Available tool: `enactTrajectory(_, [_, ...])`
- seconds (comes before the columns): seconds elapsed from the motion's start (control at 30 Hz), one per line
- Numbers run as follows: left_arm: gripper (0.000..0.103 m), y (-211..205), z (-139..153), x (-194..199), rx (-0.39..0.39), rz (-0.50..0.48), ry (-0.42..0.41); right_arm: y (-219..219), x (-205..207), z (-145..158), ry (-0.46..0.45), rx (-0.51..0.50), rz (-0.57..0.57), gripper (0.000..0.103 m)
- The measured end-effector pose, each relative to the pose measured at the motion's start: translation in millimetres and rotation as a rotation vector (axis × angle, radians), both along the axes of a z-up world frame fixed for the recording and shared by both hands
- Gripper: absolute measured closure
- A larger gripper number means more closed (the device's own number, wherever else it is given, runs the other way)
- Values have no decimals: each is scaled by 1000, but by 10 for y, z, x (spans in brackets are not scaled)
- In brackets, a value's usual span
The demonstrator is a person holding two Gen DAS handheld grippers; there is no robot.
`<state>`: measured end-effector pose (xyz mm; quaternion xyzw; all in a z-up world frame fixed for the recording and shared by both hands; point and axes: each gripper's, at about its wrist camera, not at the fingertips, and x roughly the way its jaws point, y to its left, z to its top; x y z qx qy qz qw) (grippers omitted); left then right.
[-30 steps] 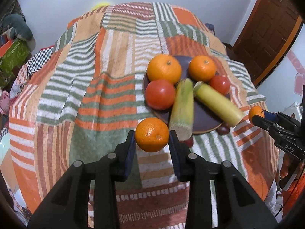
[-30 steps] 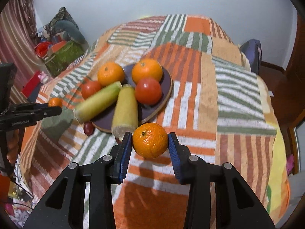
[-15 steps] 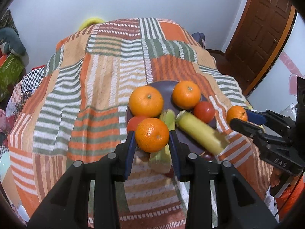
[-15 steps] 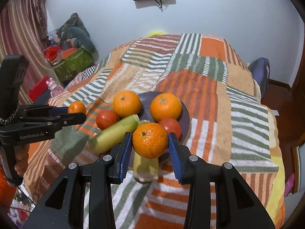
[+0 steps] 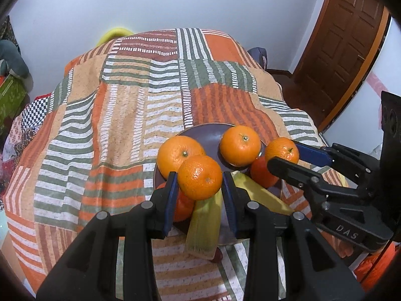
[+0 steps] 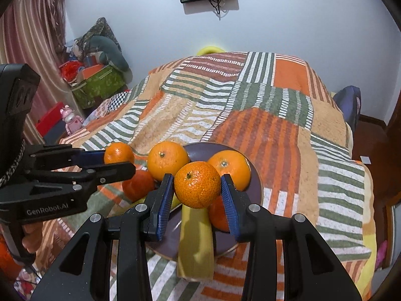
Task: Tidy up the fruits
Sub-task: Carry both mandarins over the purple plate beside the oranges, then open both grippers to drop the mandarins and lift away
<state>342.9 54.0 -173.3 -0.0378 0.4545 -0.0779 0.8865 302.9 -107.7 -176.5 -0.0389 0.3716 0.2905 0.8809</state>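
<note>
Bedspread (image 5: 120,115) ran bare and striped on the far and left sides of the plate (image 5: 200,135), with the bed edge dropping off toward the wooden door (image 5: 345,37) on the right. Left claw (image 5: 199,183) pinched a mandarin (image 5: 199,176) above the plate's near side; right claw (image 6: 197,188) pinched a second mandarin (image 6: 197,184) over the plate (image 6: 255,175) centre. Each claw also showed in the other's view, fruit at its tip (image 5: 282,150) (image 6: 118,152). Two loose oranges (image 5: 180,151) (image 5: 240,144) sat on the plate's far half, near but apart. Tomatoes (image 6: 137,184) and the two long yellow-green pieces (image 6: 195,238) were partly hidden behind the held fruit and claw fingers; what those long pieces were, hard to tell.
</note>
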Motion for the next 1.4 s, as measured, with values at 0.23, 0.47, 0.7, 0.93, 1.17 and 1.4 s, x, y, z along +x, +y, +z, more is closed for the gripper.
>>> enactTrajectory(0.23, [68,34,-131,145,-9,11,25,144,81,-69,6,-28,27,68])
enactTrajectory(0.47, [69,62,-248,236,-30,16,50,242,140,-194,23,-55,47,68])
enactTrajectory(0.7, [69,71,-323,280,-37,21,66,247,255,-321,66,-55,43,68])
enactTrajectory(0.93, [69,93,-387,311,-51,24,91,245,262,-335,66,-52,42,67])
enactTrajectory(1.17, [52,113,-332,251,-40,45,66,215,300,-333,91,-32,36,65])
enactTrajectory(1.4, [42,124,-180,101,-13,50,23,117,246,-239,66,-19,1,48])
